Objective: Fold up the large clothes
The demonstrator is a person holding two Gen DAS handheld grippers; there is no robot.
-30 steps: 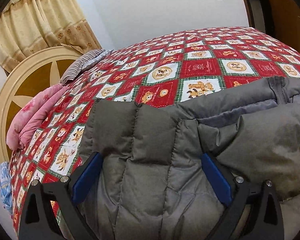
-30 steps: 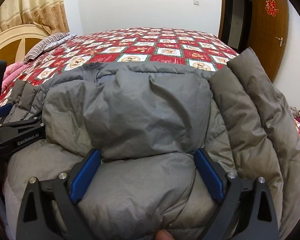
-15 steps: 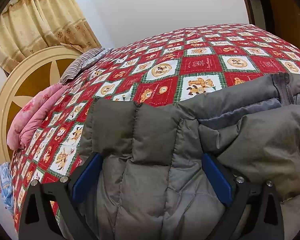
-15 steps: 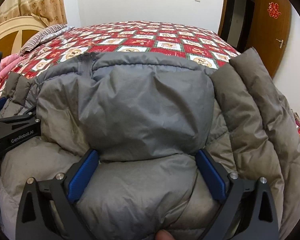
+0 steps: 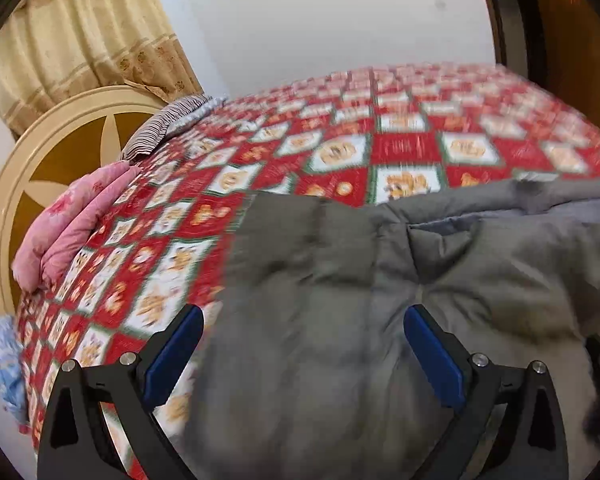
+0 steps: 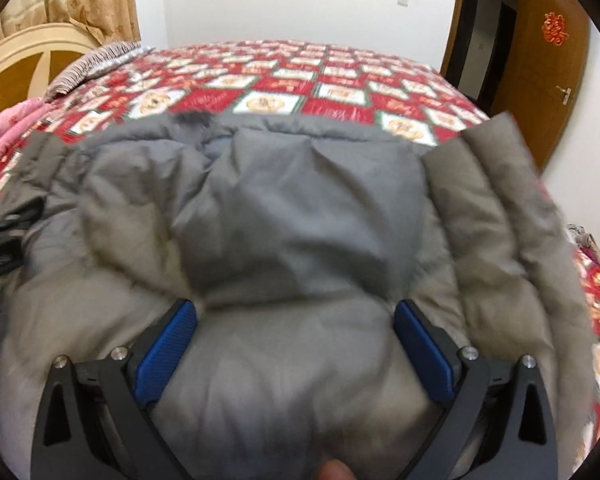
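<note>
Bed (image 5: pixel 400 148) with red patchwork quilt carries the grey puffer jacket (image 6: pixel 300 220) at its near edge; left tool (image 5: pixel 300 354) and right tool (image 6: pixel 296 344) both gape, gripping nothing, so press evenly to flatten the fold.

Padded jacket (image 6: pixel 300 208): grey quilted cloth, matt, softly puffed. Bedspread (image 5: pixel 404 148): printed red-and-white cloth over the bed. Left tool (image 5: pixel 300 340) and right tool (image 6: pixel 296 332): matt black plastic frames, blue textured pads (image 6: pixel 166 350), bright metal screws. Headboard (image 5: pixel 40 184): smooth cream and brown wood.
</note>
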